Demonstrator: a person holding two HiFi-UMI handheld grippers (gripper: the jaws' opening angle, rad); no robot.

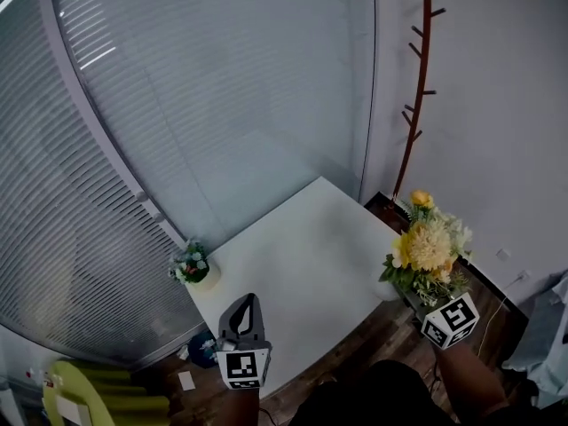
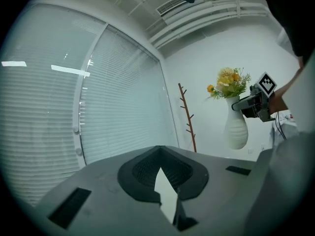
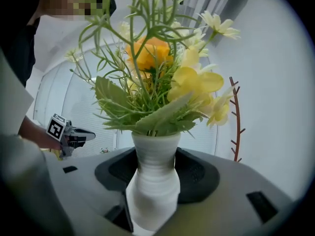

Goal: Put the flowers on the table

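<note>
A white ribbed vase (image 3: 152, 181) of yellow and orange flowers (image 3: 157, 73) stands upright between my right gripper's jaws, which are shut on its body. In the head view the bouquet (image 1: 429, 247) hangs off the white table's (image 1: 311, 256) right edge, above the wood floor, and it covers the right gripper (image 1: 435, 309) except for the marker cube. My left gripper (image 1: 248, 300) is over the table's near edge, shut and holding nothing. From the left gripper view the vase (image 2: 236, 129) is seen held in the air by the right gripper (image 2: 244, 103).
A small pot of flowers (image 1: 192, 264) sits on the table's left corner. A brown branch-shaped coat rack (image 1: 417, 87) leans in the far corner. Window blinds (image 1: 177, 105) fill the left wall. A green chair (image 1: 80, 398) stands at lower left.
</note>
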